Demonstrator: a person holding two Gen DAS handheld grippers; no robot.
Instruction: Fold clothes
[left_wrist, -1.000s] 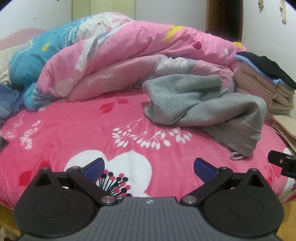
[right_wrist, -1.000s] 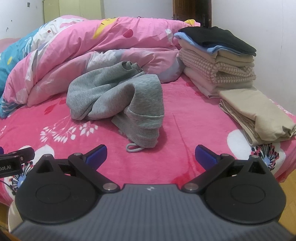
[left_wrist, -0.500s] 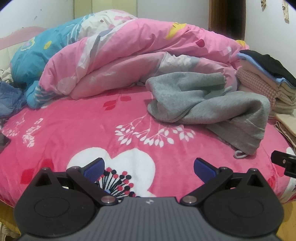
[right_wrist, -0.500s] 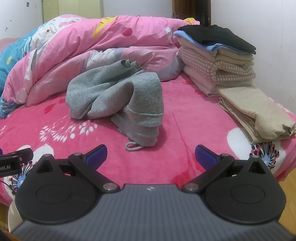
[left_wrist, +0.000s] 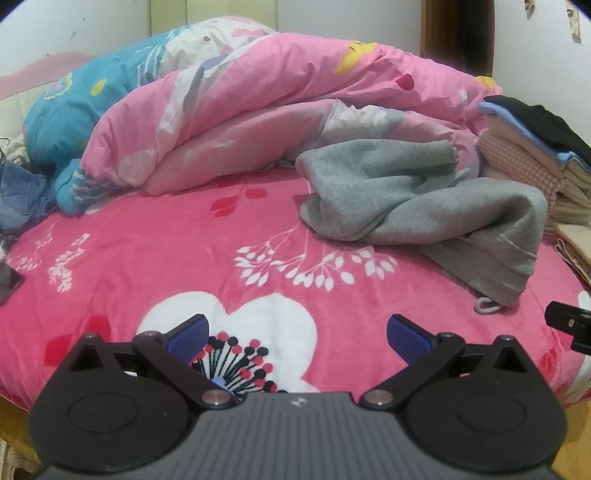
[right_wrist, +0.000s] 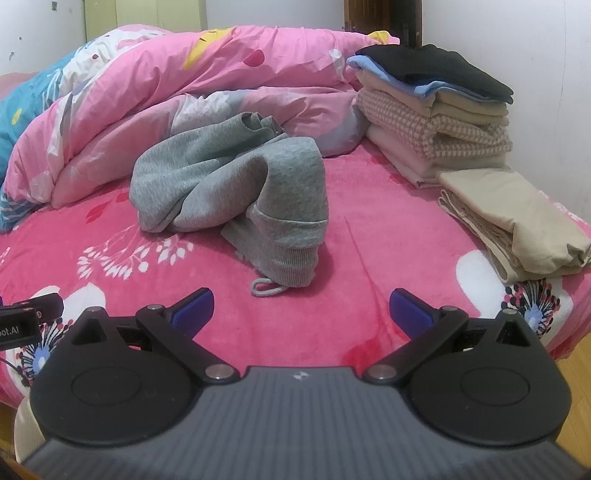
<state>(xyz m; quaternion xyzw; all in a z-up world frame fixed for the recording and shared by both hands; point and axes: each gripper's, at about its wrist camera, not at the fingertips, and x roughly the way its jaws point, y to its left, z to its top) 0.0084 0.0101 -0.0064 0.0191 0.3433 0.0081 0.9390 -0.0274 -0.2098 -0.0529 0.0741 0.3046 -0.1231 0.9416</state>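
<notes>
On the pink floral bedspread (right_wrist: 369, 258), a crumpled grey sweatshirt (right_wrist: 236, 184) lies ahead of the right gripper (right_wrist: 301, 308) and left gripper (left_wrist: 295, 334), both spread wide, grasping nothing.

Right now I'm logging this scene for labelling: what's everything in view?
Grey garment: one, grey, crumpled mid-bed.
Folded stack: one pile, black, blue, beige, checked, against the wall.
Beige folded cloth: one, in front of the stack.
Duvet: one, pink and blue, bunched behind.
Bed cover: one, pink floral.
Blue cloth: one, far side, type unclear.
Left gripper: open, empty.
Right gripper: open, empty.
</notes>
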